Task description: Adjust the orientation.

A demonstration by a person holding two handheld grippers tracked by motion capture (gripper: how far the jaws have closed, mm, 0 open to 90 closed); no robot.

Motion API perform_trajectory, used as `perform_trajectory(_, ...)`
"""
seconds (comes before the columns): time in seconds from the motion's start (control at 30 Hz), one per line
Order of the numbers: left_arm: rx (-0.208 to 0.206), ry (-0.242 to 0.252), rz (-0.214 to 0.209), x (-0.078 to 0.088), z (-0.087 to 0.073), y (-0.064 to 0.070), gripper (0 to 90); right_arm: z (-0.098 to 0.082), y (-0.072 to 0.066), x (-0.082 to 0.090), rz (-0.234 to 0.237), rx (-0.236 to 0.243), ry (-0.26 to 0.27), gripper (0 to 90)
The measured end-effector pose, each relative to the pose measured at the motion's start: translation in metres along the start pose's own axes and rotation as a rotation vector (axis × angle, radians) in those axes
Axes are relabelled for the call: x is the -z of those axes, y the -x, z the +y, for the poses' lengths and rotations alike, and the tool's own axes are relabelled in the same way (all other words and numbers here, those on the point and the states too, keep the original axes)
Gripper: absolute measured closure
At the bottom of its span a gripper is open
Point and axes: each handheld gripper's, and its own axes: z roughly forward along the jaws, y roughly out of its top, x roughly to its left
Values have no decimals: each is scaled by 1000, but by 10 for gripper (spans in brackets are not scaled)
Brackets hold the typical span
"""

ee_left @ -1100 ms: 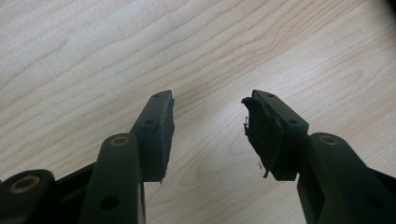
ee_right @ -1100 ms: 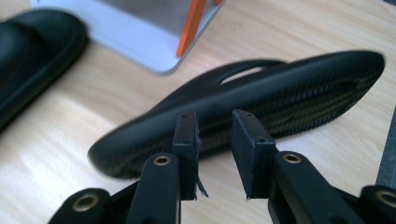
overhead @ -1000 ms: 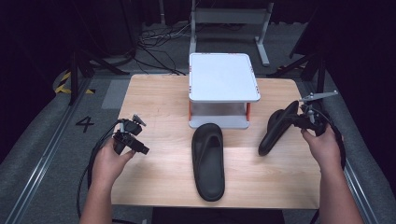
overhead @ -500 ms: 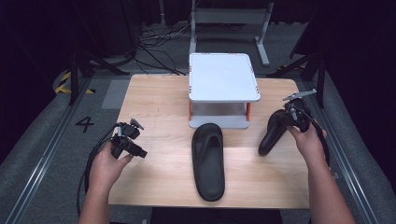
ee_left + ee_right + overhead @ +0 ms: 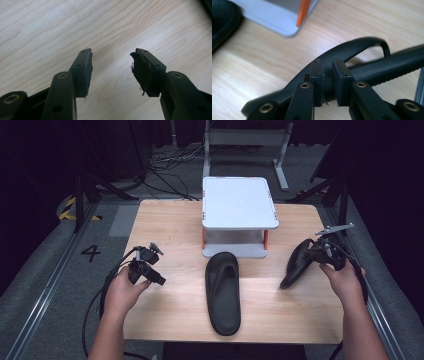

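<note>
Gripping black slipper [image 5: 296, 266] strap: right gripper [image 5: 327, 82]; small shelf [image 5: 240, 202] bare.

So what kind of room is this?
Probably a lab or recording studio: a wooden table ringed by black curtains, cables lying on the grey floor, and a hand-held gripper for practising with slippers.

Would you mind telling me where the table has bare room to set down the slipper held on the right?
Bare wood lies between the flat slipper and the left gripper, and along the table's far-left part beside the white stand. The right gripper pinches the held slipper; the narrow strip between both slippers is tighter.
</note>
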Motion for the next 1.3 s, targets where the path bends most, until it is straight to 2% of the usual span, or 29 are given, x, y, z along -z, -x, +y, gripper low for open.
perform_trajectory(0.13,-22,-10,-10,-4,12,4,490,-15,3,8,-21,-32,-60,769)
perform_trajectory(0.27,-45,-14,-13,-6,19,8,488,-32,11,10,5,-82,-141,746)
perform_trajectory(0.3,-51,-20,-14,-6,21,9,488,-34,13,11,7,-89,-146,729)
perform_trajectory(0.4,-59,-22,-22,-9,23,10,483,-41,21,16,4,-110,-135,688)
perform_trajectory(0.47,-56,-24,-19,-10,23,10,481,-42,24,17,2,-125,-116,608)
perform_trajectory(0.57,-58,-28,-16,-9,22,10,479,-42,28,17,-41,-117,-72,489)
perform_trajectory(0.67,-53,-25,-16,-8,19,9,476,-43,33,11,-79,-117,-61,413)
perform_trajectory(0.7,-50,-19,-12,-9,17,9,475,-43,35,9,-90,-134,-63,400)
perform_trajectory(0.8,-49,-26,-10,-9,13,8,473,-45,45,0,-110,-199,-66,397)
perform_trajectory(0.83,-49,-26,-10,-9,13,8,472,-45,45,0,-110,-199,-66,397)
perform_trajectory(0.9,-48,-34,-8,-9,10,7,471,-50,59,-13,-147,-242,-102,395)
perform_trajectory(0.97,-40,-31,-12,-10,6,6,468,-55,68,-23,-121,-277,-125,431)
perform_trajectory(1.0,-41,-36,-12,-10,5,5,465,-59,74,-29,-89,-310,-142,445)
perform_trajectory(1.03,-35,-38,-12,-9,3,5,464,-59,76,-31,-81,-313,-148,454)
perform_trajectory(1.1,-32,-38,-6,-9,-1,2,464,-60,78,-34,-77,-319,-157,468)
perform_trajectory(1.17,-21,-41,-4,-9,-4,2,464,-61,81,-37,-65,-339,-174,519)
perform_trajectory(1.23,-26,-44,-3,-9,-6,3,462,-61,83,-38,-43,-369,-175,552)
perform_trajectory(1.3,-37,-46,0,-8,-7,3,461,-60,84,-38,-40,-398,-174,574)
